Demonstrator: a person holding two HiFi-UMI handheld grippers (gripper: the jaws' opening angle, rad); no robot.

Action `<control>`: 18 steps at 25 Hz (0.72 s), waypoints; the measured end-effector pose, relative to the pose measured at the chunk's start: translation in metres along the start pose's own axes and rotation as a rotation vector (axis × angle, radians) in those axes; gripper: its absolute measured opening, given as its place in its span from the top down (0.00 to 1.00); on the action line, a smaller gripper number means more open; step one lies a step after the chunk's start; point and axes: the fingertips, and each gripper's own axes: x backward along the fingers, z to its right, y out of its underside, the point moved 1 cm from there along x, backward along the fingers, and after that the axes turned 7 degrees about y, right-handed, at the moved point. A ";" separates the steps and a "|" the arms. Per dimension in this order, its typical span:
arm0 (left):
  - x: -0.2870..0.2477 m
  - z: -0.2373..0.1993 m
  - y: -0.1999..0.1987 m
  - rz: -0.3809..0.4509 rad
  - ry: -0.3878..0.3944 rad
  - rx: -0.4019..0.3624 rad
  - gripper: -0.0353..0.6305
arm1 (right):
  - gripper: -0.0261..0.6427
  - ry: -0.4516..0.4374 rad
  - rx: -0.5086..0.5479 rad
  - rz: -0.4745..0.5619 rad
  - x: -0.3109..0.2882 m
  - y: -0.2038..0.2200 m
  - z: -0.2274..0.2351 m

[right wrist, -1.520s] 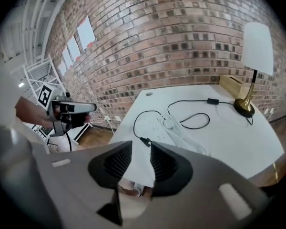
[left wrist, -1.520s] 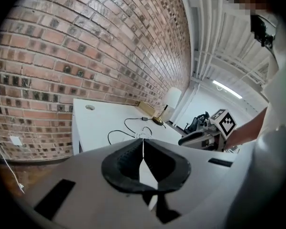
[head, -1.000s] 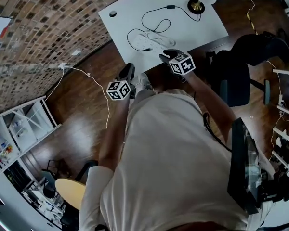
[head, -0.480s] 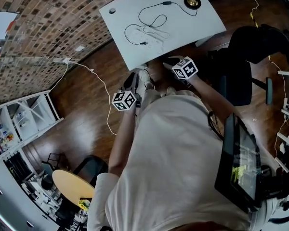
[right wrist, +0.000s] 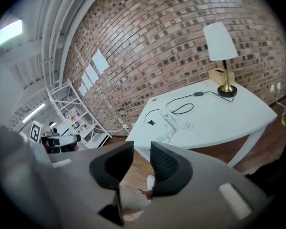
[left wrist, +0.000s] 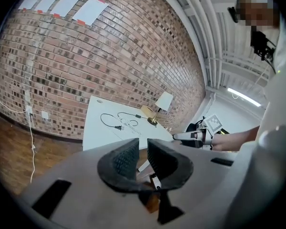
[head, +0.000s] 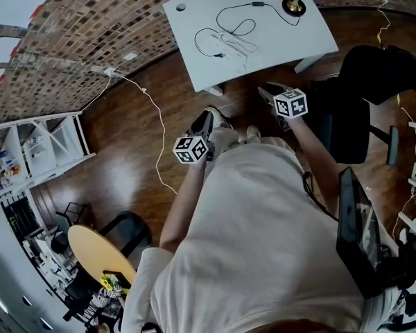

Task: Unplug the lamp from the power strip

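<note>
Table [head: 301, 44]: white, rectangular, stood on wood floor [head: 125, 151] near brick wall.
Lamp [head: 293, 6]: brass base set at far corner, white shade above.
Box [right wrist: 221, 75]: tan, placed just beside lamp base, wall side.
Cord [head: 239, 28]: black, run from lamp base, looped across mid-tabletop.
Plug [head: 224, 55]: seen at cord's end, laid flat on tabletop.
Strip [head: 237, 45]: white, laid near centre, just beside plug, own white lead bunched alongside.
Hole [head: 181, 7]: small, round, seen near opposite far corner.
Cable [head: 152, 123]: thin, white, trailed over floor from wall.
</note>
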 end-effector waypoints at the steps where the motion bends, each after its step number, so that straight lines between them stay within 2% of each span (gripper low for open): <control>1: 0.003 0.001 0.000 0.001 0.001 -0.005 0.88 | 0.81 0.017 -0.031 0.021 0.006 -0.001 0.007; 11: 0.025 -0.004 0.006 -0.035 0.048 -0.043 0.88 | 0.82 0.176 -0.128 0.068 0.054 0.024 0.039; 15: 0.050 -0.012 -0.009 -0.033 0.067 -0.080 0.88 | 0.82 0.241 -0.178 0.074 0.057 0.036 0.026; 18: 0.090 -0.033 -0.018 -0.012 0.040 -0.097 0.88 | 0.82 0.301 -0.183 0.100 0.047 0.035 -0.001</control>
